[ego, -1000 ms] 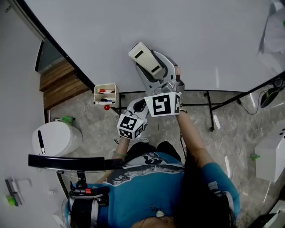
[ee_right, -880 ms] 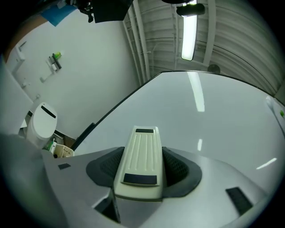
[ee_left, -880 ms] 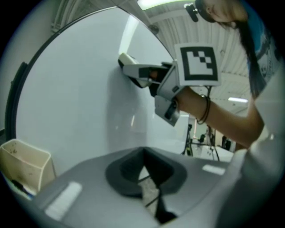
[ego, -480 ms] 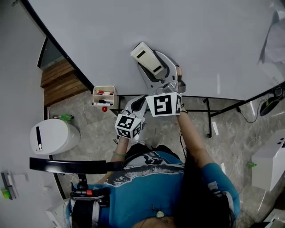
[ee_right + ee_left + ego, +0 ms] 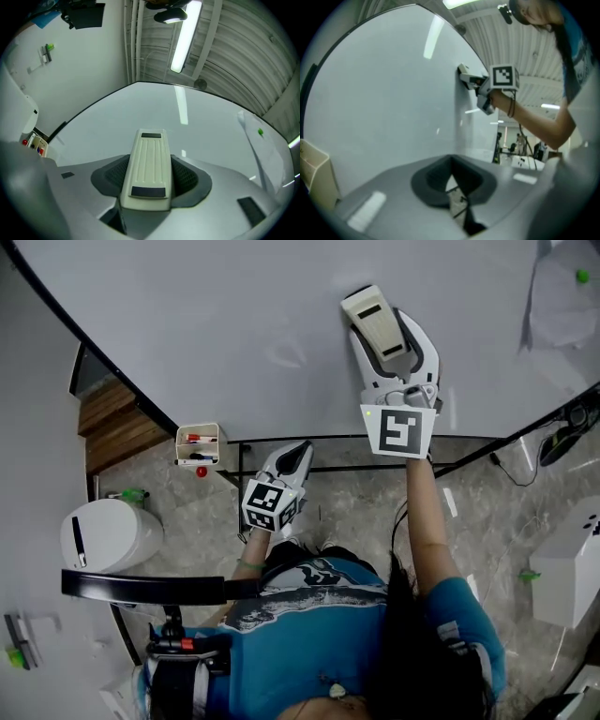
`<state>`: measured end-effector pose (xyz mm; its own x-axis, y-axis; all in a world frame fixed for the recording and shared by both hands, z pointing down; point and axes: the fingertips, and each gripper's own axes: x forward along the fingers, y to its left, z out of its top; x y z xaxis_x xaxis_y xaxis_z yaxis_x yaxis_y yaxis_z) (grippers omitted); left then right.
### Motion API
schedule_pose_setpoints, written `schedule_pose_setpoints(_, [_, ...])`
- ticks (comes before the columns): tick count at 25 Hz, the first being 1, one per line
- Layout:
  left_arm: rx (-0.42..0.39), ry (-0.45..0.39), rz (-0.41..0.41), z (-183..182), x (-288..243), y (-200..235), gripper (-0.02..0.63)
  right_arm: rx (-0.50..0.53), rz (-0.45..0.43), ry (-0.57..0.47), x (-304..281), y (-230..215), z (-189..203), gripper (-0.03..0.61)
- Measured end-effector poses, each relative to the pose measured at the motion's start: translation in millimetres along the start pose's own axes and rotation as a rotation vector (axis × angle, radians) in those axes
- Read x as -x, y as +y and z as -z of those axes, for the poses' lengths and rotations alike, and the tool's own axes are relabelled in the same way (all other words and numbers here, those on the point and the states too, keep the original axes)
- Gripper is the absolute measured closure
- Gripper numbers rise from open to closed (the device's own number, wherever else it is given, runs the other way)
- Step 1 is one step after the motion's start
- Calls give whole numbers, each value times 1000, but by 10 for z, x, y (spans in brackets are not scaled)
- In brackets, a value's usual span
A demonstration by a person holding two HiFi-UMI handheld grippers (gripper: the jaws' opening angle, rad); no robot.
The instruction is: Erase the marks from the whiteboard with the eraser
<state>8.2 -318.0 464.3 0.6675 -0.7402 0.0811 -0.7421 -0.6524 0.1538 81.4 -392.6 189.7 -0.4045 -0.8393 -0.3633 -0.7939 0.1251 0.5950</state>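
Note:
The whiteboard [image 5: 234,324] fills the top of the head view and looks almost clean, with only a faint smudge [image 5: 281,356]. My right gripper [image 5: 391,334] is shut on the cream eraser [image 5: 377,321], which lies flat against the board at upper right. In the right gripper view the eraser [image 5: 147,161] sits lengthwise between the jaws over the whiteboard [image 5: 211,131]. My left gripper [image 5: 294,456] hangs low by the board's bottom edge, shut and holding nothing. The left gripper view shows its jaws together and, further up, the right gripper [image 5: 480,89] at the whiteboard [image 5: 384,103].
A small marker box [image 5: 199,446] hangs at the board's lower left edge. The stand's black legs [image 5: 448,463] run across the stone floor. A white bin [image 5: 108,535] stands at left, a white box [image 5: 572,568] at right. A plastic sheet [image 5: 562,296] hangs at the top right.
My right gripper has slid the eraser up and to the right across the board. The left gripper has hardly moved.

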Motion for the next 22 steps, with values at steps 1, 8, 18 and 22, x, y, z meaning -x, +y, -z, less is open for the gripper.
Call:
schedule_pose_setpoints(1, [-3, 2, 4, 8, -33, -57, 609, -13, 23, 9, 42, -175, 51, 316])
schedule_pose_setpoints(8, [-3, 30, 5, 93, -30, -111, 609, -48, 164, 34, 182, -1043, 256, 316])
schedule_pose_setpoints(18, [5, 26, -30, 111, -41, -185, 609, -108, 228, 45, 368, -1507, 415, 316])
schedule_pose_setpoints(22, [1, 24, -39, 121, -21, -181, 609, -109, 208, 40, 322, -1337, 388, 316])
